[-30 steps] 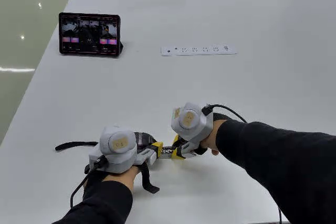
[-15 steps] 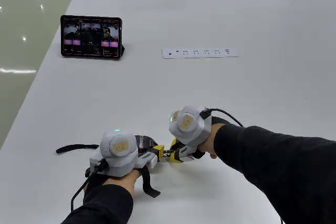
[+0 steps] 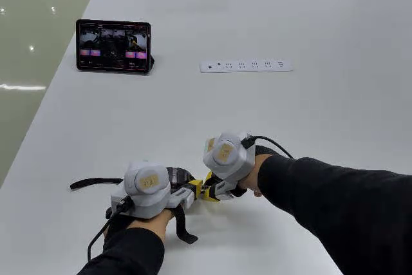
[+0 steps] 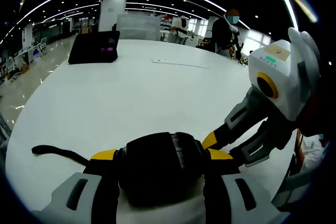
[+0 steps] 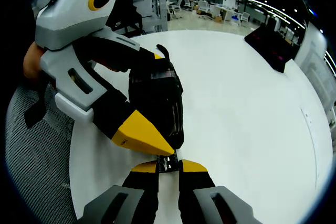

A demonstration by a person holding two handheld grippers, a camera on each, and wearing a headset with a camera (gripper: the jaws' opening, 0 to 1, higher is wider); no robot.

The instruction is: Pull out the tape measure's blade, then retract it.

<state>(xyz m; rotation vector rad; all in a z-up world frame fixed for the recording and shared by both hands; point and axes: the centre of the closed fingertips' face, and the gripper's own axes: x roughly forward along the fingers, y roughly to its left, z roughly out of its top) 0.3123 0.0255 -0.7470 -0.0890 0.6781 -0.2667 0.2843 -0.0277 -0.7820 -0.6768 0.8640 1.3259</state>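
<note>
White worktop [image 3: 322, 107] spreads wide beyond the tape measure [image 3: 178, 176], which lies near the front edge, clenched in the left gripper [image 4: 163, 156]. Just right of it, the right gripper [image 5: 167, 167] pinches the blade tip [image 5: 167, 162] against the case. Far beyond the tape measure lie a power strip [image 3: 246, 66] and a tablet [image 3: 114, 46].

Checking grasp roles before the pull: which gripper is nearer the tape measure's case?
Left. The left gripper clamps the tape measure's case between its jaws; the right gripper sits just beside the case, pinching the blade tip.
</note>
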